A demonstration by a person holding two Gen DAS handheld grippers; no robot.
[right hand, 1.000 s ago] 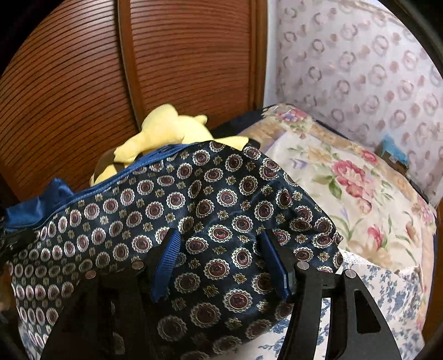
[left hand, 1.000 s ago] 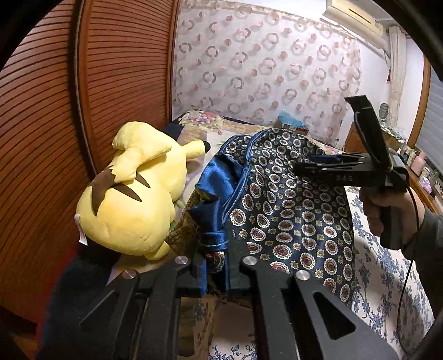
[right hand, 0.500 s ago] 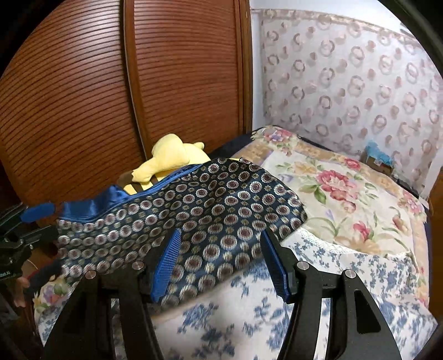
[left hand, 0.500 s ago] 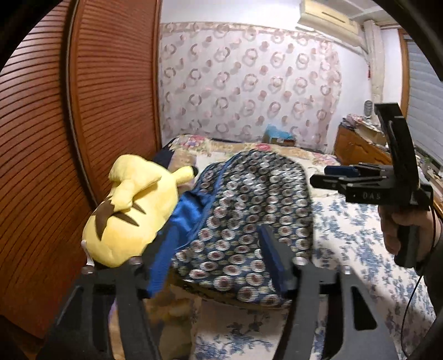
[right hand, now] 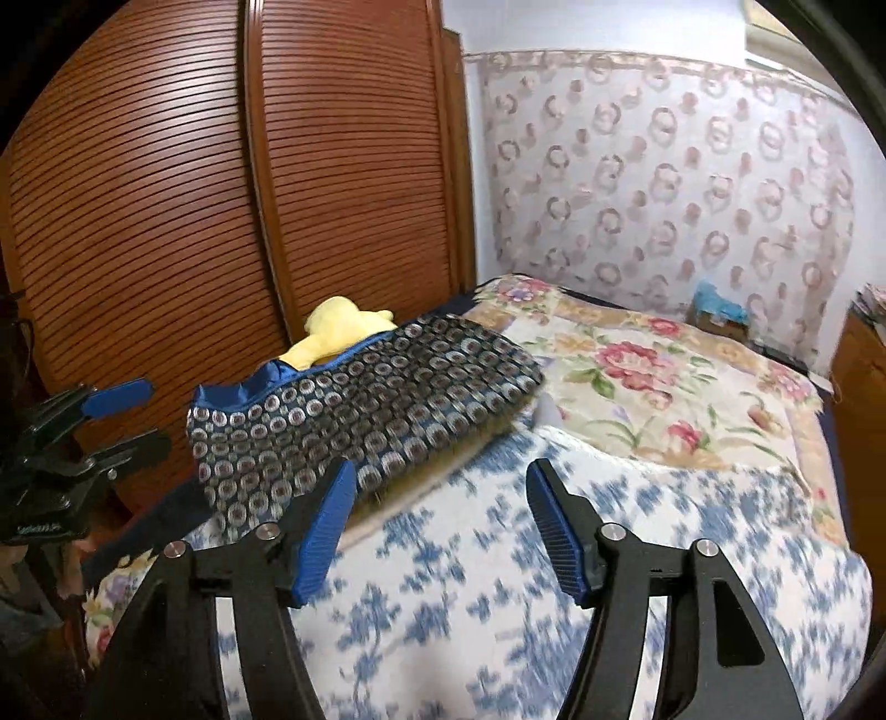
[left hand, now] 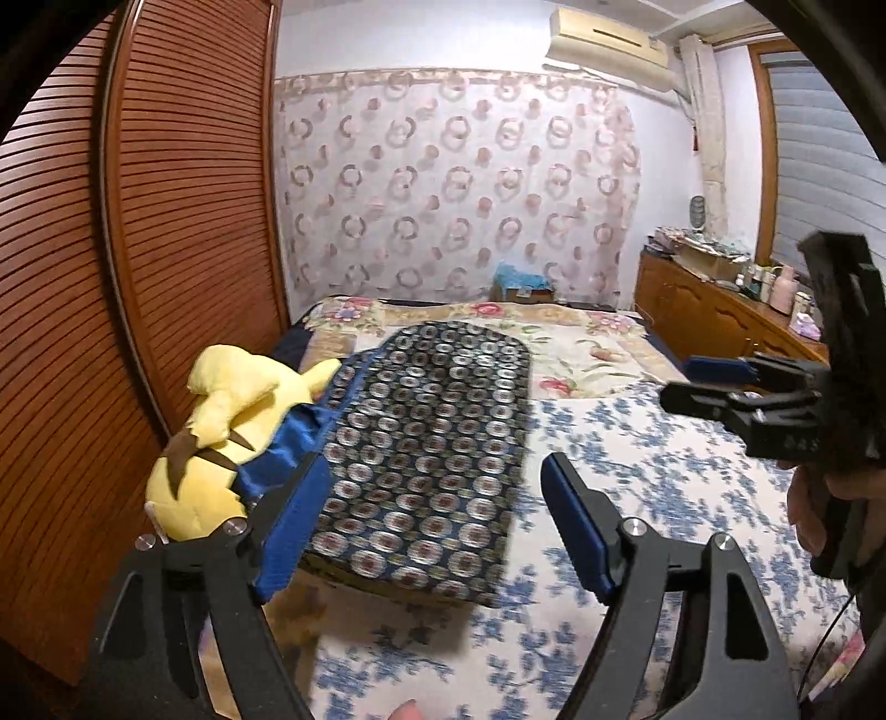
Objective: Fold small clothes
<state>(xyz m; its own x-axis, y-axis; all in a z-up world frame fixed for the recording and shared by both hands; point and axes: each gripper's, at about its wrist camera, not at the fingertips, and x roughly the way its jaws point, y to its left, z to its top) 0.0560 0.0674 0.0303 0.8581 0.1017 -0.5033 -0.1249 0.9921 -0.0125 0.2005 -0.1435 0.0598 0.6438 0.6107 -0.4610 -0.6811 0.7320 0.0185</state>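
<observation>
Plush toy (right hand: 332, 335) half hidden behind garment (right hand: 365, 410)

Slatted wooden wardrobe doors (left hand: 166, 221) beside a ring-patterned curtain (left hand: 454, 188); air conditioner (left hand: 606, 47) high up — wooden dresser (left hand: 709, 321) under a shuttered window (left hand: 819, 155), right.

A yellow plush toy (left hand: 221, 432) lies beside slatted wooden doors (left hand: 138, 249).

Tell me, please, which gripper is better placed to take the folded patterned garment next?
Probably the left gripper. Its open jaws already sit at the near edge of the dark navy medallion-print garment, while the right gripper, also open, points mostly at the blue floral bedspread.
</observation>
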